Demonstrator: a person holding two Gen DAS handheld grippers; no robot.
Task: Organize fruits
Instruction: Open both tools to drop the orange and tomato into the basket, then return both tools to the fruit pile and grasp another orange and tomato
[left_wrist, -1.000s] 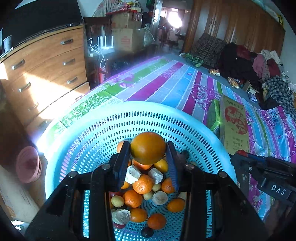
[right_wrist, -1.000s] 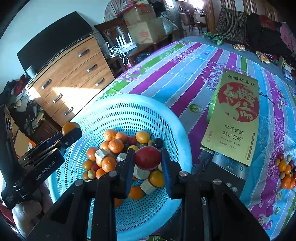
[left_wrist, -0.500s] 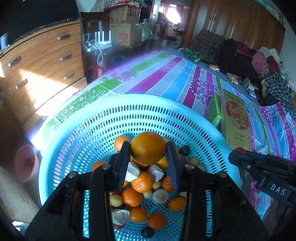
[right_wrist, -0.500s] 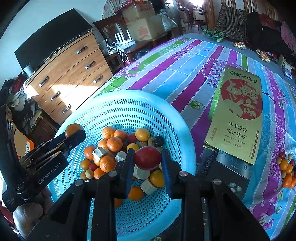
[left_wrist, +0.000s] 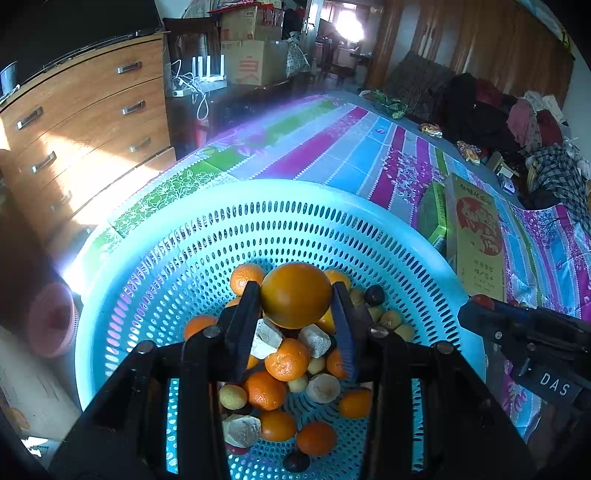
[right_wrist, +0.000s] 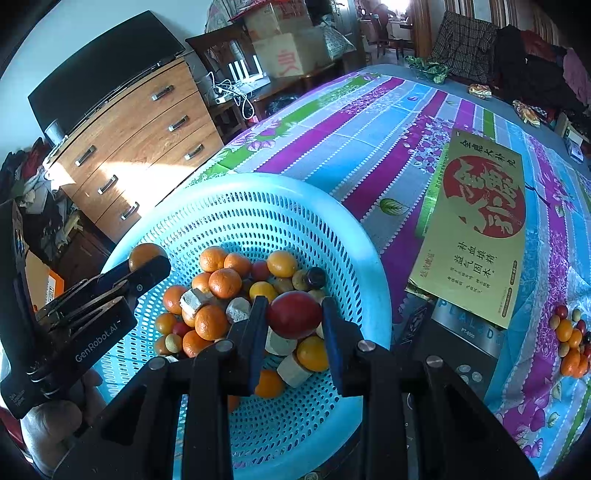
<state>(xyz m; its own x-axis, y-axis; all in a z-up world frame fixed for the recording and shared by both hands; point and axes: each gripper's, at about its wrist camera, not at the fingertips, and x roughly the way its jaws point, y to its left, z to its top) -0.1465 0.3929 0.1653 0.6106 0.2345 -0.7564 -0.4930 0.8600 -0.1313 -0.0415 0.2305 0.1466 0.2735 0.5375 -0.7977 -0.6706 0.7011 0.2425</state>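
While oranges fill the basket (left_wrist: 369, 229), left tool (left_wrist: 295, 299) pinches an orange (left_wrist: 295, 293), right tool (right_wrist: 293, 314) loosens around red fruit (right_wrist: 294, 314).

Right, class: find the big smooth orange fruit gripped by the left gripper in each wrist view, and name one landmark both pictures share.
Left wrist view: the big smooth orange fruit sits at centre, clamped by the left gripper.
Right wrist view: the same fruit peeks out at the left edge, behind the gripper's tip.
Shared landmark: the round perforated turquoise plastic basket.
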